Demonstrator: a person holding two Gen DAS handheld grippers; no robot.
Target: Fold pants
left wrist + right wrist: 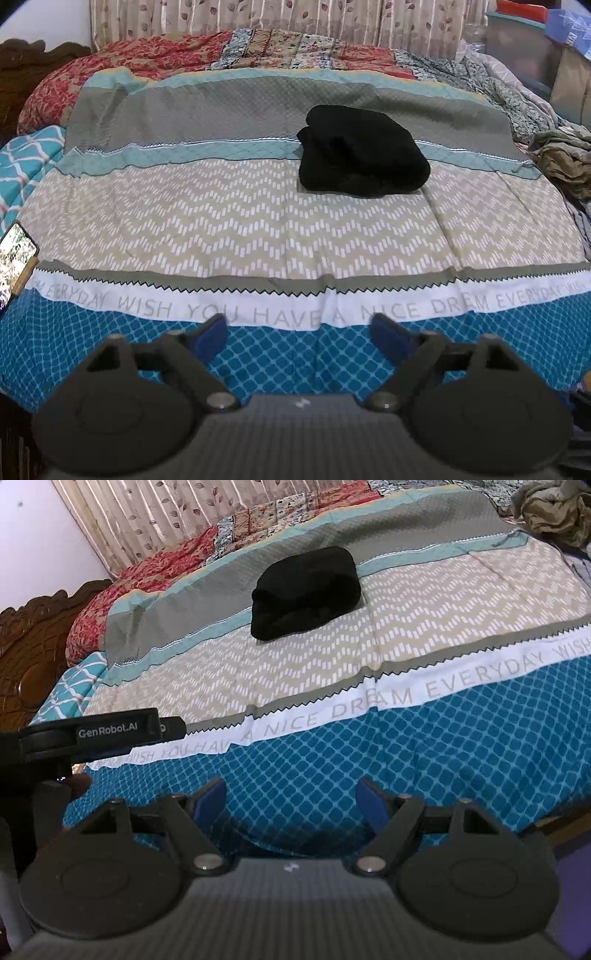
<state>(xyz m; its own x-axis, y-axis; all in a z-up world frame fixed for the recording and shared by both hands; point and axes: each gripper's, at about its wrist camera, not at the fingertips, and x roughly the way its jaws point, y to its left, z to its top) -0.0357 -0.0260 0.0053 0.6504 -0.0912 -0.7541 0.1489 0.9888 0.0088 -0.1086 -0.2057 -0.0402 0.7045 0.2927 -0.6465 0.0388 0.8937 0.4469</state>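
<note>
From where I sit the bed [258, 221] fills both views, its striped spread lying fairly flat, and the job looks to me all but finished. The black pants [362, 151] sit as a compact folded bundle on the spread, at about one o'clock from centre in the left wrist view and at about twelve o'clock in the right wrist view [306, 590], straddling the teal stripe between the grey band and the zigzag band. I see no leg or waistband trailing out, though the cloth is too dark to count its layers. A heap of olive clothes [561, 158] lies at three o'clock, well apart from the bundle. My left claw [299, 332] stands apart with nothing between its blue pads, hanging over the near blue edge of the spread, well short of the pants. My right claw [291, 801] is likewise spread and bare. I judge only a final check or tidy is left.
</note>
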